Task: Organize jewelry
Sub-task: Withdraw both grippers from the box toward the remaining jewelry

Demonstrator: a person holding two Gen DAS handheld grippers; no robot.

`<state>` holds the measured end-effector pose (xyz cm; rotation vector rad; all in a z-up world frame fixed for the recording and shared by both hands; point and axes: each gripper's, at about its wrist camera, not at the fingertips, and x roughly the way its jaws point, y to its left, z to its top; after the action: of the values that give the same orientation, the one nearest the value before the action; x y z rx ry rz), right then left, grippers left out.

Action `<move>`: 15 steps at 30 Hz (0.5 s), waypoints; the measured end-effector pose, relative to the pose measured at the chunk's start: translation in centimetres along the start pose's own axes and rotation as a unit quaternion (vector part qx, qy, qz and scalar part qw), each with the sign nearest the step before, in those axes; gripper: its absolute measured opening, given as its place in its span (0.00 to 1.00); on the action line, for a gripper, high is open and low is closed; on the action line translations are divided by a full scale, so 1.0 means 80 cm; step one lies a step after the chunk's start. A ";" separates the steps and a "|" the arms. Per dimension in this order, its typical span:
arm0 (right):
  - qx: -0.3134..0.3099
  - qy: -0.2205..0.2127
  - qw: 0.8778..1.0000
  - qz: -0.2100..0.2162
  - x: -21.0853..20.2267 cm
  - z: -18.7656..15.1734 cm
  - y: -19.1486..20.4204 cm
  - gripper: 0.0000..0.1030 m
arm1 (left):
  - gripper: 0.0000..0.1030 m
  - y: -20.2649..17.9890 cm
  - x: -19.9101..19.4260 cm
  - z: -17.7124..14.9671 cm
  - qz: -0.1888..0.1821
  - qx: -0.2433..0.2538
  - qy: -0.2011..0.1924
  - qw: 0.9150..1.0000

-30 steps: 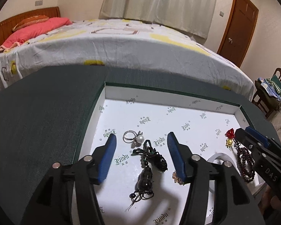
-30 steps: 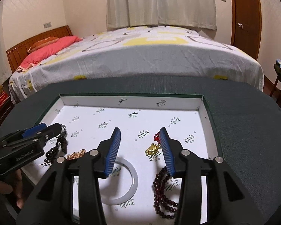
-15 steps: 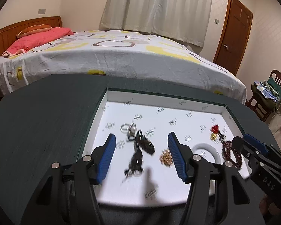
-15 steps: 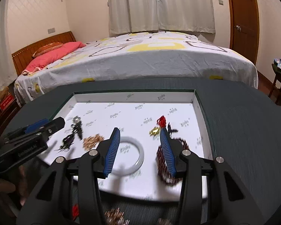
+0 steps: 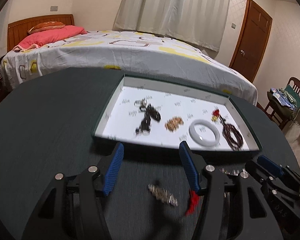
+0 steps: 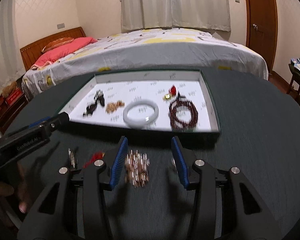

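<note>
Bedroom surroundings fill the background: a bed (image 6: 170, 48) with a white-and-yellow patterned cover, a pink pillow (image 5: 50, 37) against a wooden headboard, pale curtains (image 5: 174, 10) and a brown door (image 6: 262, 14). Nearest the cameras is a dark green table (image 6: 260, 140), which carries every task item.

On the table lies a shallow tray (image 5: 110, 108) with green outer walls and a white printed lining. Its contents, in descending size:
- a dark red bead strand (image 6: 183, 113), coiled at the right end, with a red tassel and a small gold charm (image 6: 167, 97) just beside it;
- a white bangle (image 6: 141, 113), lying flat near the front wall, just left of the bead strand;
- a black beaded pendant (image 5: 148, 118) toward the left end, with a silver ring (image 5: 140, 103) at its far tip;
- a gold chain (image 5: 174, 123), bunched between the pendant and the bangle.

More jewelry lies loose on the table in front of the tray; motion blur hides its detail. A rose-gold bracelet (image 6: 137, 169) is the largest piece. To its left are a red tassel piece (image 6: 94, 158) and a small silver piece (image 6: 73, 158).

The left gripper (image 5: 151, 170) hovers over the table in front of the tray, its blue-padded fingers spread, gripping nothing. The right gripper (image 6: 150, 159) also has its fingers apart; the rose-gold bracelet lies between them on the table, and the pads do not press on it. A bare hand (image 6: 2, 192) shows at the lower left of the right wrist view, behind the left gripper.
</note>
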<state>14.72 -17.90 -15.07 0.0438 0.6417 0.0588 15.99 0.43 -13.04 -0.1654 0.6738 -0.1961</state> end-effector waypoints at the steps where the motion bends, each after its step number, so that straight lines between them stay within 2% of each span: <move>1: 0.001 0.005 1.000 0.000 -0.003 -0.007 -0.001 0.43 | 0.55 -0.001 -0.003 -0.006 0.002 0.003 0.002 1.000; 5: 0.008 0.021 1.000 0.002 -0.007 -0.024 -0.004 0.43 | 0.55 -0.001 -0.007 -0.030 0.014 0.015 0.014 1.000; 8: 0.007 0.015 1.000 -0.002 -0.014 -0.028 -0.005 0.43 | 0.55 0.002 -0.007 -0.036 0.014 0.006 0.026 1.000; 15: 0.014 0.018 0.999 -0.025 -0.010 -0.017 -0.020 0.43 | 0.55 0.003 -0.012 -0.035 0.016 0.004 0.018 1.000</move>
<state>13.39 -19.52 -15.77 0.0538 0.6792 0.0018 13.49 0.65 -14.66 -0.1437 0.7111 -0.1717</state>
